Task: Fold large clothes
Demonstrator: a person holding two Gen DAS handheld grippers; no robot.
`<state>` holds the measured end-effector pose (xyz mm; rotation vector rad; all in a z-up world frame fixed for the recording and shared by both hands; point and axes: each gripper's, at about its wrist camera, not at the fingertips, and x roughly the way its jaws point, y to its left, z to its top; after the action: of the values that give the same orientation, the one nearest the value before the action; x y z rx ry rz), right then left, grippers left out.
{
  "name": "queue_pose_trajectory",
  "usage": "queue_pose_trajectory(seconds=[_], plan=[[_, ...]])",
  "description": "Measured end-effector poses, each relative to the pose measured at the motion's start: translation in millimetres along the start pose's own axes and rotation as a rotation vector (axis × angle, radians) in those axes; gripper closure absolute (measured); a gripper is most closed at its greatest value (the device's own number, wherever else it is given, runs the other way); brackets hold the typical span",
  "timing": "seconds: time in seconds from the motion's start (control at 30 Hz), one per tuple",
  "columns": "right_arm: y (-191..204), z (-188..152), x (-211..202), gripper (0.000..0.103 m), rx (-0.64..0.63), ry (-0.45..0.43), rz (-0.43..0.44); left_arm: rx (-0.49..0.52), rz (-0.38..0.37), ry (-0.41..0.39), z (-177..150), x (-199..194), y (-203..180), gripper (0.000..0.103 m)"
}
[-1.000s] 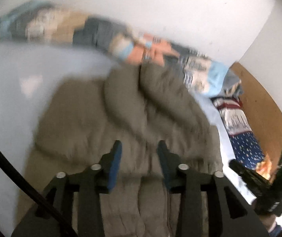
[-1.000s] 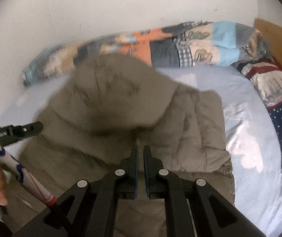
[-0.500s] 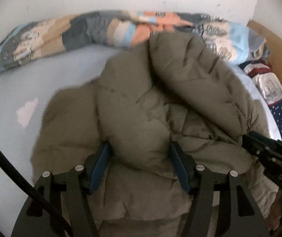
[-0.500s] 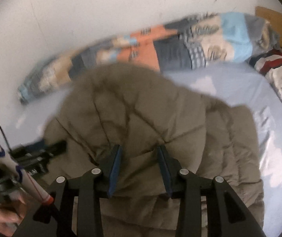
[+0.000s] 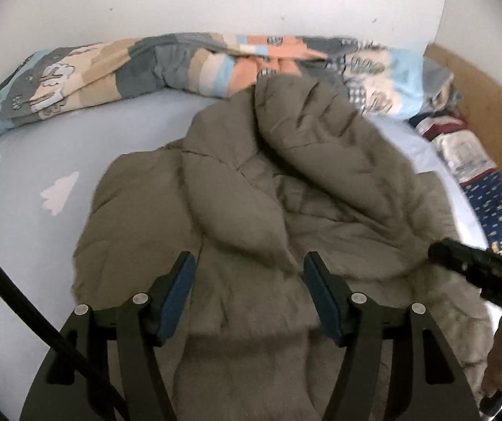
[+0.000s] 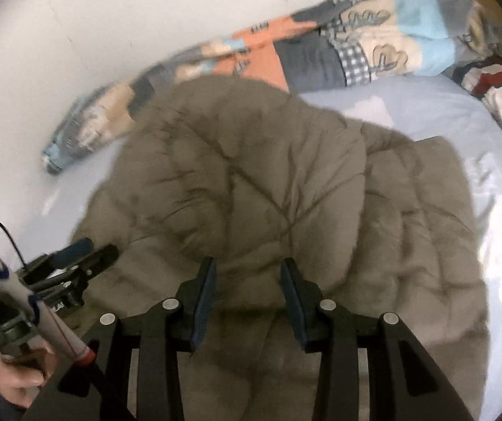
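Note:
An olive-brown padded jacket lies on the bed, with a bulky part folded over its middle. My left gripper hovers over the jacket's near edge. Its jaws stand wide, and the blue pads sit clear of the fabric. In the right wrist view the same jacket fills the centre. My right gripper is open just above the jacket, with nothing pinched. The left gripper shows at that view's left edge, held by a hand.
A rolled patchwork quilt lies along the white wall behind the jacket. The pale blue sheet has white cloud prints. A star-patterned pillow and a wooden headboard are at the right. A black cable crosses the left.
My right gripper's jaws went from shut to apart and my left gripper's jaws widened. The jacket's folded-over part has settled flatter. Both grippers have sunk closer to the jacket.

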<state>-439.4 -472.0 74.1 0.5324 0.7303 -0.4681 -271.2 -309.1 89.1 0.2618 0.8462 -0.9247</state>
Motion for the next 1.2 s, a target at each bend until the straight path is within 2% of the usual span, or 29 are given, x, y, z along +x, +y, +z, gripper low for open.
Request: queue_pose_trajectory(seconds=[0.13, 0.27, 0.5, 0.7, 0.83, 0.93, 1.2], plan=[[2, -25, -39, 0.058, -0.009, -0.006, -0.028, 0.004, -0.029, -0.028, -18, -48, -12, 0.039], [3, -54, -70, 0.058, 0.019, 0.001, -0.033, 0.059, -0.014, -0.051, -52, -89, -34, 0.039], [35, -128, -129, 0.054, 0.005, -0.026, -0.003, 0.082, 0.077, -0.066, -139, -147, -56, 0.039], [59, -190, -151, 0.054, -0.036, -0.015, -0.031, 0.073, 0.172, -0.060, -198, -169, -53, 0.039], [63, -219, -162, 0.054, -0.045, -0.008, -0.058, 0.102, 0.190, -0.031, -218, -171, -53, 0.039], [62, -233, -166, 0.054, -0.039, 0.004, -0.066, 0.120, 0.208, -0.041, -226, -173, -54, 0.039], [51, -250, -165, 0.052, -0.024, 0.034, -0.116, 0.123, 0.222, -0.030, -231, -169, -47, 0.039]])
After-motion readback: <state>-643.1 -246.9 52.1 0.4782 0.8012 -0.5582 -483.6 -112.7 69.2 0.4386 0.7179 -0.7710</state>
